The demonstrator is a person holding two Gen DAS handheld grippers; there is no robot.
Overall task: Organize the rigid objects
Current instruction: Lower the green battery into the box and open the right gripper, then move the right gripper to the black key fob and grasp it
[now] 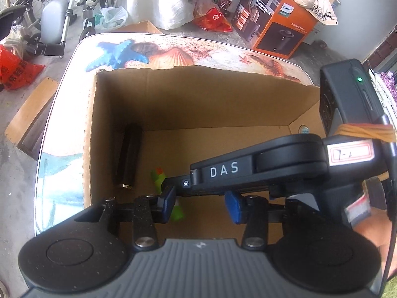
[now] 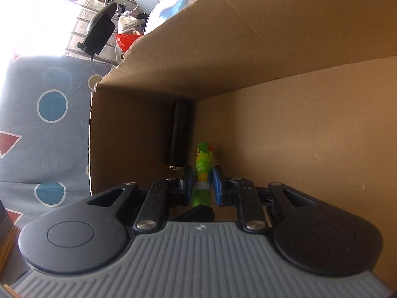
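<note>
An open cardboard box (image 1: 198, 94) stands on a table with a seashell print (image 1: 173, 49). On the box floor by the left wall lies a black cylinder (image 1: 129, 156) (image 2: 180, 134). Beside it is a green printed tube (image 2: 203, 168), held between the blue pads (image 2: 217, 186) of my right gripper (image 2: 202, 183), which is shut on it low inside the box. From the left wrist view, the right gripper (image 1: 171, 186) reaches in from the right and hides most of the green tube (image 1: 158, 176). My left gripper (image 1: 201, 204) hovers over the box's near side, open and holding nothing.
An orange appliance carton (image 1: 278, 24) and red plastic bags (image 1: 213, 19) sit on the floor beyond the table. A wheelchair frame (image 1: 54, 19) and a wooden seat (image 1: 32, 114) stand to the left. A grey cloth with circles and triangles (image 2: 49, 124) lies outside the box.
</note>
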